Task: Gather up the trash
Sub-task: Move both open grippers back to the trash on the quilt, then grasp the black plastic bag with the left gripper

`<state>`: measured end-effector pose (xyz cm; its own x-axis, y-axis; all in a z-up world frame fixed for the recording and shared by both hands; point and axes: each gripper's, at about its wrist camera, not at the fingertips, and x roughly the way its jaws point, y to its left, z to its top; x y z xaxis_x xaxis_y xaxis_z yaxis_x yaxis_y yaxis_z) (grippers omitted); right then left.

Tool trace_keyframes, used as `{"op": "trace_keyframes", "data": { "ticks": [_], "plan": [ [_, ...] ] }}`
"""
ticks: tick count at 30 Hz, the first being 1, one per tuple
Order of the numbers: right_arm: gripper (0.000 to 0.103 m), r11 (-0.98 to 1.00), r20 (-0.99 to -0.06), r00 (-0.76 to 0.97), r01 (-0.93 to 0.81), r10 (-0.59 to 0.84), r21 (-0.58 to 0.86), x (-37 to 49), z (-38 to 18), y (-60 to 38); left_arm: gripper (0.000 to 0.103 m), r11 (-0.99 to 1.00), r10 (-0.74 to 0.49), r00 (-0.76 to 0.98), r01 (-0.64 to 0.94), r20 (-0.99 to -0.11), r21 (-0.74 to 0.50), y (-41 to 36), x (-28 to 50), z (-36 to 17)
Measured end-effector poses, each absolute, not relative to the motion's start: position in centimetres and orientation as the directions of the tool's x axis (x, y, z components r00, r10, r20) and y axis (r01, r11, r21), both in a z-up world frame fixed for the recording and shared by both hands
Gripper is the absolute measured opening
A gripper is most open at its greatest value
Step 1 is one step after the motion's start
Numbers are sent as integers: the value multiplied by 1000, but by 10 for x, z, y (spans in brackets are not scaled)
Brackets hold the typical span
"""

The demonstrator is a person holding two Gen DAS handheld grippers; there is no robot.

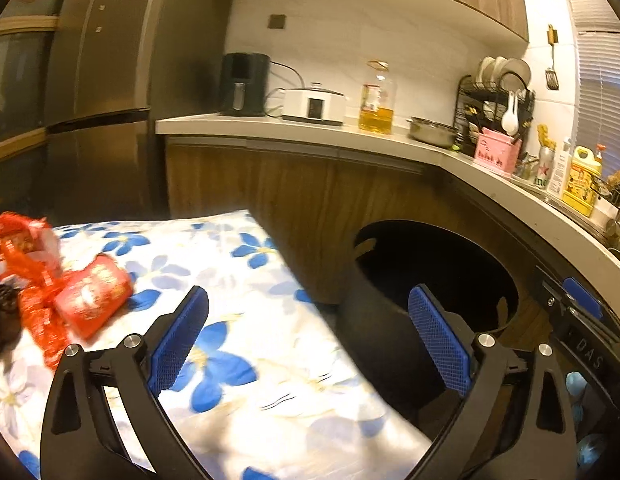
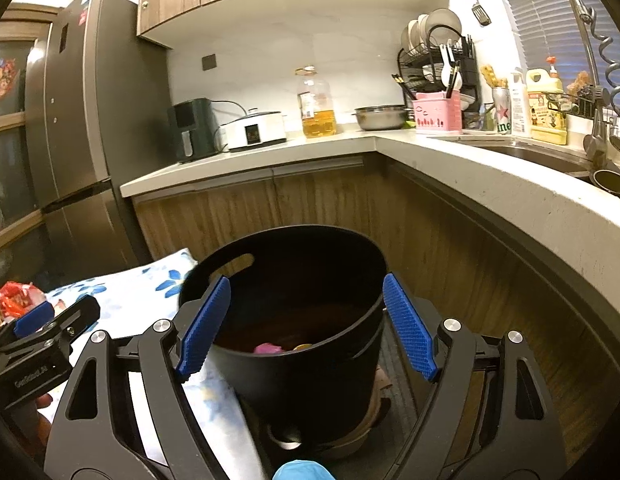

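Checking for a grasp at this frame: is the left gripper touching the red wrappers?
Apart. In the left wrist view the left gripper stands open and empty, with bare floral cloth showing between its nearer finger and the red wrappers.

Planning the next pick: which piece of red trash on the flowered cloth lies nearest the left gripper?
The red packet, lying nearest the open left gripper. The crumpled red wrapper sits farther back, toward the cloth's left edge.

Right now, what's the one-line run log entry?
left gripper open, empty | right gripper open over black bin | red wrappers on floral cloth
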<state>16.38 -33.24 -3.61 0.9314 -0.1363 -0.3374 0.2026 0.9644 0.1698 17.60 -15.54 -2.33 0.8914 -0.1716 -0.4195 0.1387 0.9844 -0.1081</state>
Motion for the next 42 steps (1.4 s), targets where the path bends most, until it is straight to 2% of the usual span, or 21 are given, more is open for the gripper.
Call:
{"op": "trace_keyframes", "data": {
  "ticks": [5, 11, 24, 32, 36, 40, 42],
  "plan": [
    [82, 974, -328, 939, 159, -98, 164, 161, -35, -308, 96, 993, -102, 910, 72, -402, -90, -127, 160, -25],
    [83, 983, -327, 944, 92, -35, 159, 163, -34, -272, 96, 993, 5, 918, -51, -396, -106, -76, 143, -27],
    [83, 986, -343, 928, -110, 147, 127, 175, -41, -165, 96, 910, 349, 850, -408, -395, -74, 69, 112, -32],
    [82, 973, -358, 904, -208, 232, 103, 179, -47, -108, 96, 872, 417, 810, -485, -414, -72, 121, 117, -37],
    [82, 966, -369, 893, -239, 259, 98, 182, -50, -90, 96, 864, 428, 781, -502, -455, -49, 134, 137, -45],
    [82, 961, -368, 888, -261, 275, 88, 184, -49, -77, 88, 868, 394, 763, -492, -512, -65, 145, 151, -53],
    [82, 959, -372, 884, -270, 283, 88, 187, -50, -71, 63, 879, 354, 745, -472, -565, -73, 149, 160, -62]
  ]
}}
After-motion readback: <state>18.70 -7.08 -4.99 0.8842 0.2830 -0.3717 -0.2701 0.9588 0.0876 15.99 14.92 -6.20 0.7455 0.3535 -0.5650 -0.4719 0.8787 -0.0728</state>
